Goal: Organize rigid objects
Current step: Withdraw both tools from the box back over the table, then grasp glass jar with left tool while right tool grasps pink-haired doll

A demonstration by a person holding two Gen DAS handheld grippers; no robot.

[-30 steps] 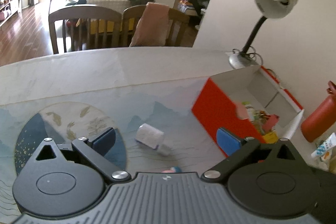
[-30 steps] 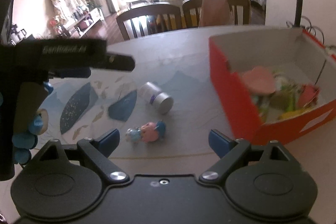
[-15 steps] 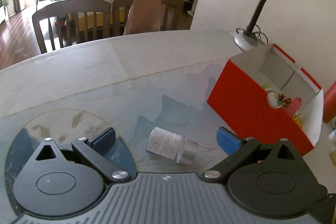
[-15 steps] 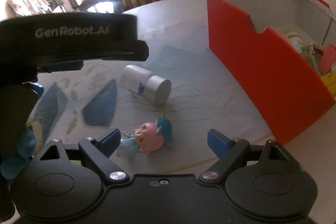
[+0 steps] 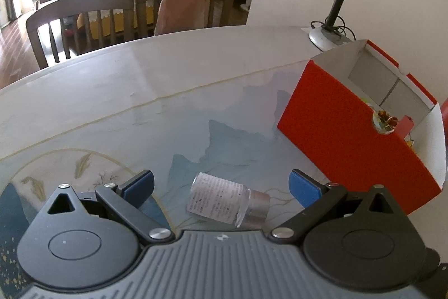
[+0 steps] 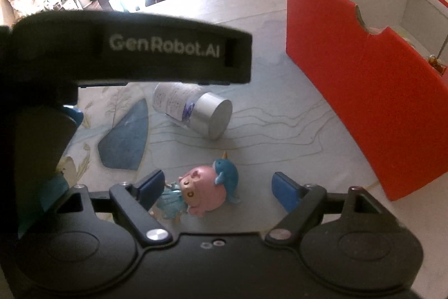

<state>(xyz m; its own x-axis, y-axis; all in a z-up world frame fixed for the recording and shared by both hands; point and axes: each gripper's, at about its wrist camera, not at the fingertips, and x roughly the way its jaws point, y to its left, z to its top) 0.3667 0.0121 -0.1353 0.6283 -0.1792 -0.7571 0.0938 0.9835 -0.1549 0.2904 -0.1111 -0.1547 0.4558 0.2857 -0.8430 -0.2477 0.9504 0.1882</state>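
A small white bottle with a silver cap (image 5: 224,201) lies on its side on the table, between the open fingers of my left gripper (image 5: 221,185). It also shows in the right wrist view (image 6: 193,108). A pink pig toy with a blue whale (image 6: 207,187) lies between the open fingers of my right gripper (image 6: 217,187), close to the left finger. An open red box (image 5: 358,131) with several small items inside stands to the right; it also shows in the right wrist view (image 6: 364,80).
A grey desk lamp (image 5: 336,18) stands behind the box by the wall. Wooden chairs (image 5: 84,18) stand at the table's far edge. The left gripper's black body (image 6: 126,52) fills the upper left of the right wrist view.
Both grippers have moved down and closer to the table. The bottle now sits between the left fingers and the pig toy between the right fingers. Both stay open.
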